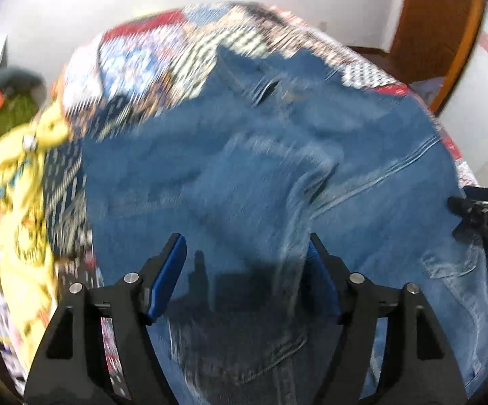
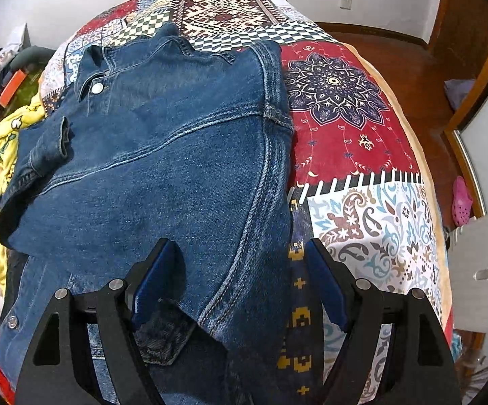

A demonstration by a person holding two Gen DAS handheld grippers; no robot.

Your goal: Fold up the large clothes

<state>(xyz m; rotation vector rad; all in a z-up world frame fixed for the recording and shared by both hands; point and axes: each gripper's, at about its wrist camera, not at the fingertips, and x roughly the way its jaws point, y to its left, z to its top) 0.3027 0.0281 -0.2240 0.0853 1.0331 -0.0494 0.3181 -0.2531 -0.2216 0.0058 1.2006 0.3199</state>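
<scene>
1. Tool state. Left tool (image 1: 245, 256): blue pads spread wide, nothing between them, held over the denim jacket (image 2: 163, 155). Right tool (image 2: 240, 263): likewise wide open and empty, straddling the jacket's right edge, w/ one pad over denim and the other over the bedspread (image 2: 352, 128). Whether either tool touches the cloth can't be confirmed.

2. Task item. The jacket lies spread on the bed, on the patchwork bedspread. A sleeve (image 2: 46, 150) is folded in across the jacket's left side, cuff pointing toward the collar (image 2: 136, 50) at the jacket's far end. Nearest the right tool, a pocket flap (image 2: 163, 337) shows at the jacket's near hem.

3. Step in hand (judgement). Part-folded: at least one sleeve is in, and both tools appear to be between grips. Approx. midway.

4. Next move (judgement). Likely each tool needs a pinch on the near hem or a side edge, then a lift carried toward the collar. Denim is thick and stiff, so take a deep bite and keep both sides level.

5. Limits of view.
- Left wrist view is motion-blurred; seams and buttons unreadable.
- Beyond the jacket's left side, yellow clothes (image 2: 6, 135) are cut off by the frame.
- The jacket's right sleeve is not identifiable.
- The right tool shows only as a black tip at the left view's right edge.
</scene>
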